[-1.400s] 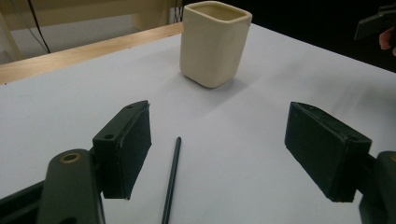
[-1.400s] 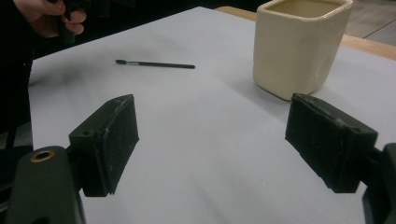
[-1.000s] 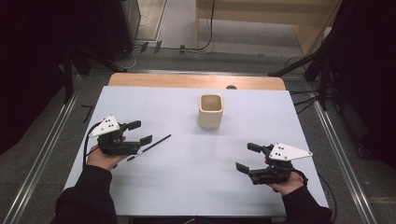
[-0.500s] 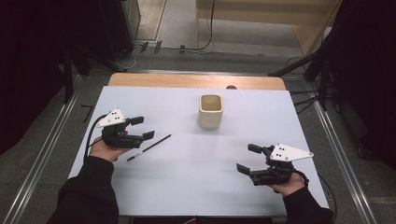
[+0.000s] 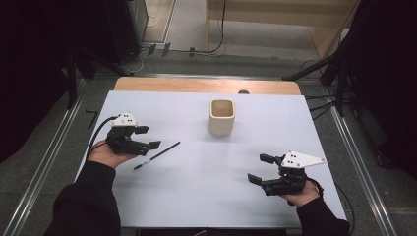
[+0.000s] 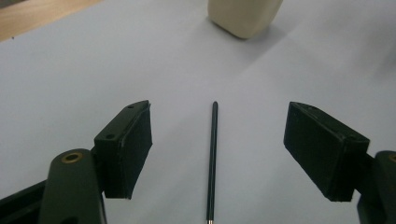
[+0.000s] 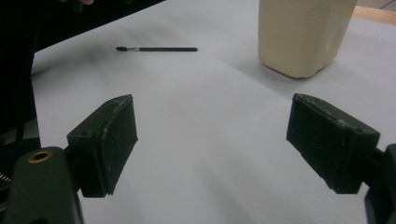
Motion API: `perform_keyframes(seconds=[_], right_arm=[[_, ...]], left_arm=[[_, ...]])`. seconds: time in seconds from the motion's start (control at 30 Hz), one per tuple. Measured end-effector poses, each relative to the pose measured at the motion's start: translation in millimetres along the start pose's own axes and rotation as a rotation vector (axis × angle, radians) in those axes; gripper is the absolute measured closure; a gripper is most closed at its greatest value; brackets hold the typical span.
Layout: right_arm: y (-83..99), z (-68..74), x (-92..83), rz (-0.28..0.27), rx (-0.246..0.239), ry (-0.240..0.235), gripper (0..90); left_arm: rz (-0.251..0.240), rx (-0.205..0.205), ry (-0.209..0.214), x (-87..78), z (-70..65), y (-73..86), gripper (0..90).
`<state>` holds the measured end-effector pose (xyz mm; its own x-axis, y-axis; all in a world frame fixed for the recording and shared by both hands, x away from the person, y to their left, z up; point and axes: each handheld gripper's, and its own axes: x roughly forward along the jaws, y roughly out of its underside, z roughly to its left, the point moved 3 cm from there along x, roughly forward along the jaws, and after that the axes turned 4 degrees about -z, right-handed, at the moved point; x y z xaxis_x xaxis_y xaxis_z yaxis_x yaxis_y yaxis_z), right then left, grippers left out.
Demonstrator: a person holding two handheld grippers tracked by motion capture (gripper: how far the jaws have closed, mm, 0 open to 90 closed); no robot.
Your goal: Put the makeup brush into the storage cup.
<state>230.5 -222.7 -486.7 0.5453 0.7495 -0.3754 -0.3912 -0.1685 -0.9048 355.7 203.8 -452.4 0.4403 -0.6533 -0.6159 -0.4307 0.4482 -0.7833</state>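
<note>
On table (image 5: 196, 196), left side: brush (image 5: 157, 155) flat, just right of left gripper (image 5: 147, 137), jaws wide open, untouched. Near right: right gripper (image 5: 261, 168), jaws open, empty. Cup (image 5: 222, 117) far centre.

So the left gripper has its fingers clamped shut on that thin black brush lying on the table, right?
Not quite. The left gripper is open: in the left gripper view its fingers stand wide apart, and the thin black brush lies on the table between them, untouched.
</note>
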Motion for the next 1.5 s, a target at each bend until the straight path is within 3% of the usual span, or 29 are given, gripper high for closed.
perform_keyframes(seconds=[0.03,0.23,0.47,0.57,0.63,0.93,1.0,1.23,1.5], right_arm=[[0.2,0.6,0.3,0.004,-0.003,-0.005,17.4],[1.4,2.1,2.2,0.022,-0.014,-0.005,17.2],[2.1,1.0,3.6,0.035,0.002,0.002,16.6],[2.7,1.7,4.2,0.040,-0.017,-0.008,17.1],[3.0,1.9,4.9,0.051,-0.005,-0.023,17.6],[3.5,-0.2,5.8,0.062,0.009,-0.028,17.6],[3.6,0.6,5.8,0.065,-0.008,-0.027,17.5],[3.5,0.8,6.2,0.066,-0.009,-0.025,17.5],[4.1,1.0,6.5,0.073,-0.007,-0.024,17.4]], left_arm=[[0.034,0.010,-0.014,-0.1,0.2,-1.2,23.8],[0.098,0.021,-0.026,-0.2,0.2,-3.2,23.8],[0.184,0.073,-0.014,1.4,-1.1,-7.7,23.9],[0.232,0.078,-0.022,4.1,-0.3,-10.9,24.1],[0.276,0.075,-0.017,6.2,0.2,-13.3,24.2],[0.385,0.106,-0.014,14.2,-0.4,-14.0,26.0],[0.397,0.126,-0.015,15.5,-1.7,-14.7,25.9],[0.450,0.138,-0.006,19.9,-1.4,-18.8,26.9],[0.517,0.151,-0.017,26.3,1.5,-12.5,26.9]])
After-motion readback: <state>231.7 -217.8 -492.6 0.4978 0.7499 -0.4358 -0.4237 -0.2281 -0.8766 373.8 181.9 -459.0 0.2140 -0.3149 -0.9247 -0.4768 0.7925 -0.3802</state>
